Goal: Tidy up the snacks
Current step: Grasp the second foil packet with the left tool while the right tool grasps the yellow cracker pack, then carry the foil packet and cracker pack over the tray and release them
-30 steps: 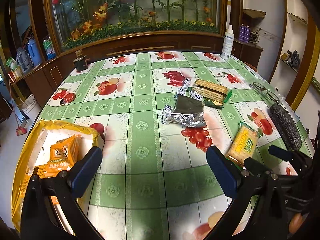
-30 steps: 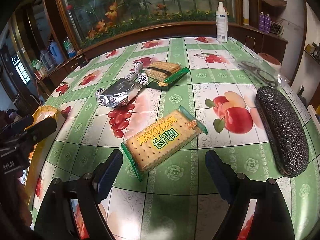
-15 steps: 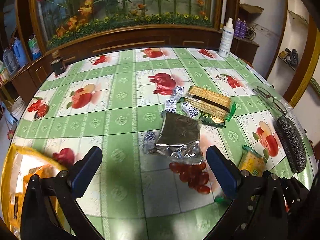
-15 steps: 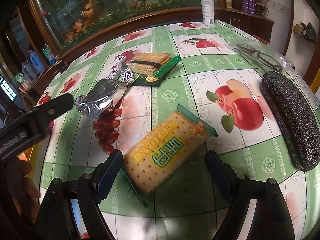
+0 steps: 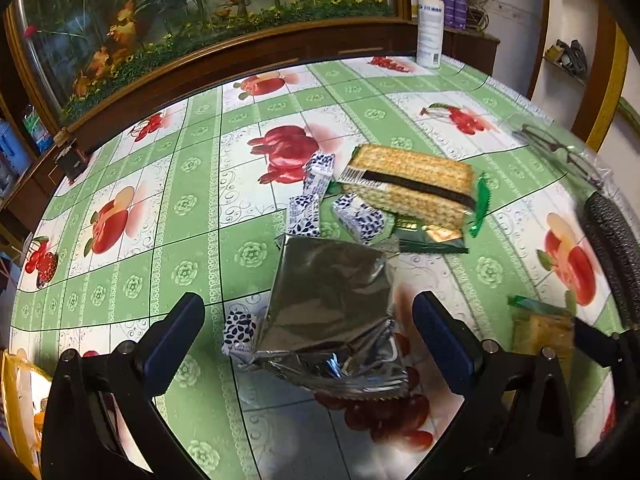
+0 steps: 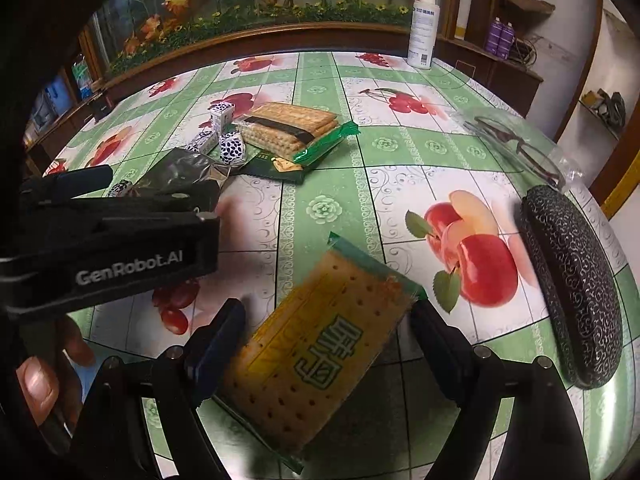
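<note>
The silver foil packet (image 5: 328, 304) lies crumpled on the green fruit-print tablecloth (image 5: 192, 208). My left gripper (image 5: 308, 340) is open and low over the cloth, one finger on each side of the packet's near end. A yellow cracker pack (image 6: 320, 356) with green print lies slantwise between the fingers of my right gripper (image 6: 328, 344), which is open; the pads are close to its edges. The left gripper's black body (image 6: 108, 240) fills the left of the right wrist view, with a hand (image 6: 40, 380) below it.
Beyond the foil packet lie a stacked cracker pack (image 5: 408, 184), a dark green packet (image 5: 432, 236) and several small blue-and-white sweets (image 5: 316, 172). At the right are a black glasses case (image 6: 572, 280) and bagged glasses (image 6: 520, 144). A spray bottle (image 5: 430, 24) stands far back. A yellow bag (image 5: 16, 400) is at the left edge.
My left gripper has swung right, away from the yellow bag, and come down around the foil packet. My right gripper has advanced so the yellow cracker pack now lies between its fingers.
</note>
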Demonstrator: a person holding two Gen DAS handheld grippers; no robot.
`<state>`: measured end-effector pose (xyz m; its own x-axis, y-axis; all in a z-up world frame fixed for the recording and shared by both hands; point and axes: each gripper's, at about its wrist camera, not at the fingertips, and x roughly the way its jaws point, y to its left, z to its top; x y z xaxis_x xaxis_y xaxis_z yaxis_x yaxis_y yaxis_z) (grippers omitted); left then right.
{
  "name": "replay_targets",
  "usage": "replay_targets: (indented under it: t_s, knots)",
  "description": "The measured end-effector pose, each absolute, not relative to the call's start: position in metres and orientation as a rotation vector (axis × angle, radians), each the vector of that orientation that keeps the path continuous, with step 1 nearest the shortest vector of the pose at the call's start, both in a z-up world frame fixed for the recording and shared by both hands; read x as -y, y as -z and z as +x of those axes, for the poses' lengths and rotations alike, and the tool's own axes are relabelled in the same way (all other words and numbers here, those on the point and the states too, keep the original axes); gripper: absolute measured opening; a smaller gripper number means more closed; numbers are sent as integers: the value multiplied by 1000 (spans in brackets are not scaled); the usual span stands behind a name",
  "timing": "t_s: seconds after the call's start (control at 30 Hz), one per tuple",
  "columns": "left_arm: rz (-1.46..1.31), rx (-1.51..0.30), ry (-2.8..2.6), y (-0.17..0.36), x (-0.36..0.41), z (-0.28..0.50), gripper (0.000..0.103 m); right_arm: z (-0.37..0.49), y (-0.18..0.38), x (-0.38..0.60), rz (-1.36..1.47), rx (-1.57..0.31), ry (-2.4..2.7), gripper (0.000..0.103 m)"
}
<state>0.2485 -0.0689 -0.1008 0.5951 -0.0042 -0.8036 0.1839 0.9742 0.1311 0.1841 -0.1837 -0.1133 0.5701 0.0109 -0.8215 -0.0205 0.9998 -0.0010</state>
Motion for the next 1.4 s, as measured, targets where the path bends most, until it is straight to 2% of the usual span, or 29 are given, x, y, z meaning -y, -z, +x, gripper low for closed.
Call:
replay_targets:
  t_s: [0.13, 0.23, 0.3, 0.37, 0.47, 0.53, 0.57, 0.87, 1.4]
  knots:
    - [195, -945, 113, 111, 61, 255, 103, 185, 113, 188, -26, -960, -40, 82]
    - [175, -952, 129, 112, 58, 253, 103, 185, 111, 191, -41, -949, -60, 66]
    - [162, -951, 143, 113, 56, 250, 101, 185, 111, 193, -46, -951, -75, 63]
    - [129, -954, 162, 113, 53, 247, 96, 185, 110, 196, -50, -950, -82, 57]
    - [114, -947, 166, 110, 52, 240, 80, 183, 109, 200, -54, -949, -97, 49]
    - [115, -948, 161, 109, 51, 236, 71, 181, 109, 203, -52, -949, -105, 49]
    - [111, -949, 166, 109, 50, 234, 71, 180, 109, 204, -52, -949, -111, 49]
    - [75, -933, 160, 103, 37, 202, 68, 158, 105, 210, -30, -941, -147, 49]
    - [33, -776, 77, 48, 3, 96, 68, 105, 61, 184, -79, -836, -217, 48]
